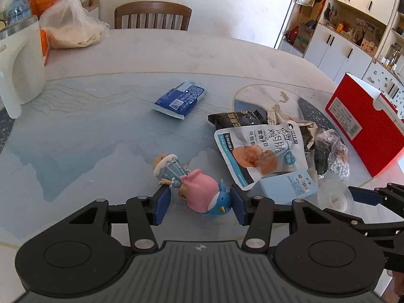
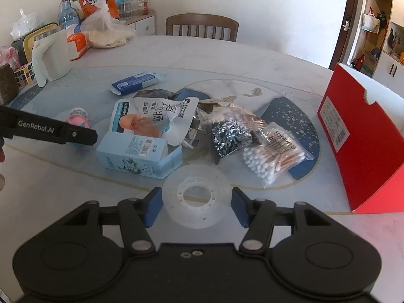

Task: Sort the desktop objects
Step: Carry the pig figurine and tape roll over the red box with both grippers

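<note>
Blue pads, left gripper (image 1: 200, 203): spread apart around the lying doll (image 1: 194, 189).
Right gripper (image 2: 197, 207): spread apart, flanking the tape roll (image 2: 197, 199).

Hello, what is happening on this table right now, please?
A person is sorting clutter with two handheld grippers. The left gripper is open around a small toy figure lying on the table. The right gripper is open around a roll of clear tape. Neither is gripped yet. Snack packets and a red box wait nearby.
</note>
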The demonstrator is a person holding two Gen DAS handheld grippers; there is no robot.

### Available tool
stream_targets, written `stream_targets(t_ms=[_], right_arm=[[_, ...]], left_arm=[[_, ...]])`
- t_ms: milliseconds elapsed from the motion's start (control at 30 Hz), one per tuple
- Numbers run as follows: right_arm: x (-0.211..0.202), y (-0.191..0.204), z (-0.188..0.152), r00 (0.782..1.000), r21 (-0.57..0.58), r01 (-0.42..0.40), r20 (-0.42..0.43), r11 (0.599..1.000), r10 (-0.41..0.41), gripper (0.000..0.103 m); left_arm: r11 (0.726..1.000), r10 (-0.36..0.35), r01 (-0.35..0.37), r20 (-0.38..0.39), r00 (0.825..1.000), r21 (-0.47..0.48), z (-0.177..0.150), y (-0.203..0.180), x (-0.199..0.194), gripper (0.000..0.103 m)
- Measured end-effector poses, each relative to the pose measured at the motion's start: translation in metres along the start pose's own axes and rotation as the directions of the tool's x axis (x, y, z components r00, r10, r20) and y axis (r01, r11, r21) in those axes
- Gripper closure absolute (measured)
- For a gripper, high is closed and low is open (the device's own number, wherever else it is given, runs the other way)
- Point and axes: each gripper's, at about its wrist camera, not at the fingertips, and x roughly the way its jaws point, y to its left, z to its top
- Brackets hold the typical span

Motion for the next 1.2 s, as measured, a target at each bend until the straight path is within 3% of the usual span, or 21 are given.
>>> stream_targets(t_ms=[267,667,1200], right_arm=[[-0.016,-0.002,0.001,1.000,0.040,0.021,0.022,0.999,-0.022,0.045],[-0.061,-0.016,0.011,0.998,0.082,0.013,0.055,0.997,-0.017,0.045],[-0.117,-0.103,0.036,0.997,0.075,0.051,0.046,0.996,-0.054,0.045]], left_arm=[[0.998,-0.032,0.032,0.001,0.999,0.054,0.003,-0.011,-0.019,0.053],[0.980,-0.133,0.136,-0.028,0.991,0.148,0.020,-0.050,-0.051,0.053],[0.940,-0.234,0.239,-0.051,0.971,0.243,0.050,-0.149,-0.067,0.052]])
